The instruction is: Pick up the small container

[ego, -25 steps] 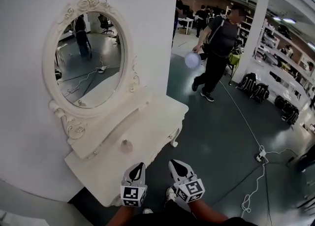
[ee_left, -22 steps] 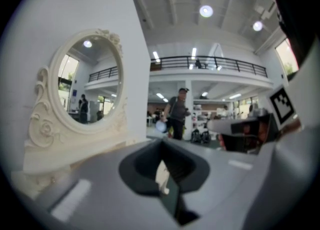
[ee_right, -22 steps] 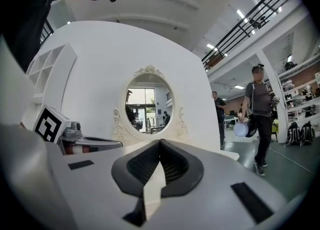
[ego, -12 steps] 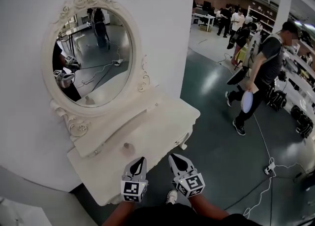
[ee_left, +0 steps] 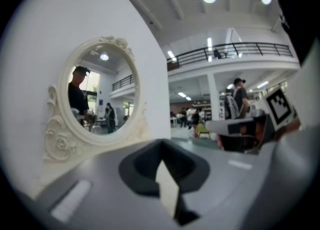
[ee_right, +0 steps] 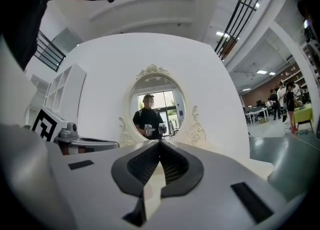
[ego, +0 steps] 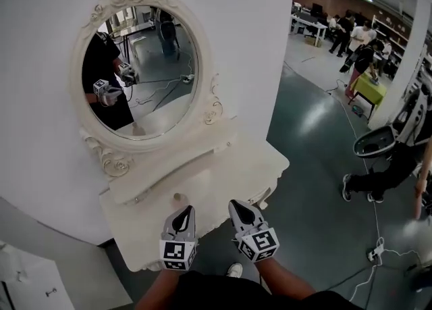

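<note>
From the head view, the small container stands on the white dressing table below the oval mirror, near the table's front edge. The left gripper hangs just short of it, with the container at its twelve o'clock. The right gripper is at the left one's three o'clock, over the table's edge. Both point roughly level toward the mirror, and both have their jaws together.

In the left gripper view, the jaws meet at the tips with nothing between them. The mirror sits at ten o'clock, and the container is not in sight, presumably below the gripper's nose.

In the right gripper view, the jaws are likewise closed and empty, with the mirror dead ahead at twelve.

To my eye this is the approach. The left gripper looks best placed. I'd part its jaws wide first, dip the nose until the container shows between the pads, then close gently around its middle so the little thing isn't knocked over.
</note>
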Demonstrator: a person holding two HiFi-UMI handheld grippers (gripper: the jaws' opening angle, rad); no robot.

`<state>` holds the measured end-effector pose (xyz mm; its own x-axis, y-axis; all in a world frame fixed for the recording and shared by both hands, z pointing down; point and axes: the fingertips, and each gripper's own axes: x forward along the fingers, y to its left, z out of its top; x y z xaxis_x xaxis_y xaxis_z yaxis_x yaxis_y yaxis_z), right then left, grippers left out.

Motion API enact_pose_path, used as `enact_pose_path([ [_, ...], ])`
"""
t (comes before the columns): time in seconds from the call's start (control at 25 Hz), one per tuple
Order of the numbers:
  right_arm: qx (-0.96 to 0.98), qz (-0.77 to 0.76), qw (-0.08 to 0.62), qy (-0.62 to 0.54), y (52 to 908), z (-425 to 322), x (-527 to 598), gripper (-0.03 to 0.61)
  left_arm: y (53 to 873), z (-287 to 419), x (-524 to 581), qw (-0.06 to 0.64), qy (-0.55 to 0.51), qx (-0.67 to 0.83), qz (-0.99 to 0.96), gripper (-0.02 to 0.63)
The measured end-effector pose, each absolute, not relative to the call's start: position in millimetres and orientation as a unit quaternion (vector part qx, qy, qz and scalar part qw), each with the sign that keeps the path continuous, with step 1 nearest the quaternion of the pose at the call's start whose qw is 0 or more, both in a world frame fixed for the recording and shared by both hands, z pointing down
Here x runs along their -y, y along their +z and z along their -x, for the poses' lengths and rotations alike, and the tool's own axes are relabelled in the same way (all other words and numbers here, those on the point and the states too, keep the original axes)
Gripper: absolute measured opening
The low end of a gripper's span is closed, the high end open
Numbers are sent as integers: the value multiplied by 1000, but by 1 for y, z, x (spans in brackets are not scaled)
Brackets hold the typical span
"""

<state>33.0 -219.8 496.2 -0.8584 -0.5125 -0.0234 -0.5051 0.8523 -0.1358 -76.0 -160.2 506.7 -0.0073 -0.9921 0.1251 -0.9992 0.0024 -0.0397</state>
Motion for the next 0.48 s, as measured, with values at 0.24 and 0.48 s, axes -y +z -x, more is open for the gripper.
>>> enact_pose_path([
  [0.24, -964, 253, 29, -74, 497, -11, 229, 6, 512, 92, 164, 43, 65, 713, -696, 8],
  [0.48, -964, 258, 8, -66, 510, 3, 227, 6, 526, 105, 171, 61, 61, 708, -701, 8],
])
